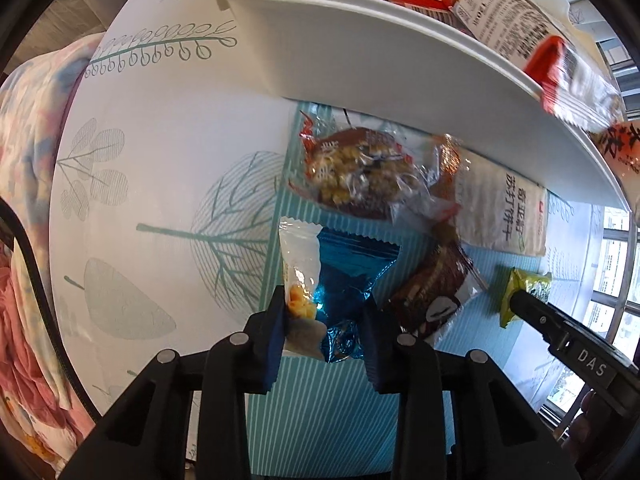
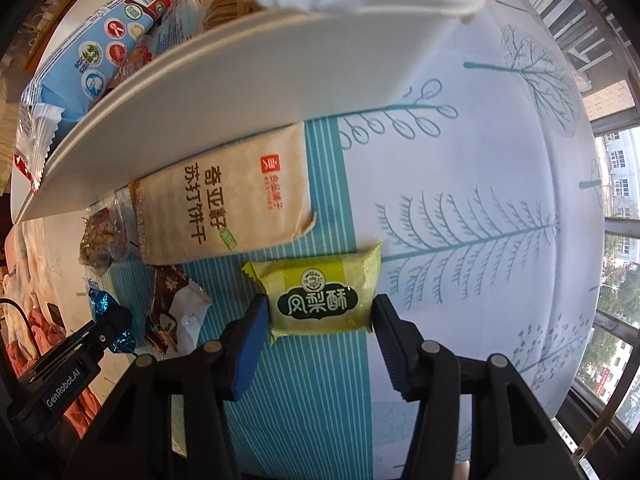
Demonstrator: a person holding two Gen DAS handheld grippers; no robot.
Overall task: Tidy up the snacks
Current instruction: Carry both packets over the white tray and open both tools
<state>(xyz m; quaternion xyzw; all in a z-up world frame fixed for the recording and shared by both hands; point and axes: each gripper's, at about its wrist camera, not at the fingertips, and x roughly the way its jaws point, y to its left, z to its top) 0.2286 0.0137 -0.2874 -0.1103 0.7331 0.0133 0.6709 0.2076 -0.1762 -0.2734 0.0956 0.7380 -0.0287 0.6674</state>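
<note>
- The white basket [image 1: 360, 60] stands at the far side of the table, and its wall hides the far ends of the loose packets lying against it; what it holds shows only in part, packets poking over the rim.
- The left gripper [image 1: 324, 320] is closed tight on a blue foil packet [image 1: 352, 268] and a small clear packet [image 1: 300, 276] with yellow pieces; both are pinched between its pads, and their lower ends are hidden by the fingers.
- The right gripper [image 2: 320, 320] has its pads at either end of the yellow-green pastry packet [image 2: 320, 296]; whether they press it cannot be told.
- The beige cracker pack [image 2: 224, 200] lies just beyond the pastry, its top edge under the basket's rim.
- A brown wrapped snack [image 1: 432, 296] lies between the two grippers, near the blue foil.
- A crumpled clear bag of nuts [image 1: 356, 172] lies beside the cracker pack, its print hard to read.
- The patterned tablecloth [image 2: 480, 200] covers the table.
</note>
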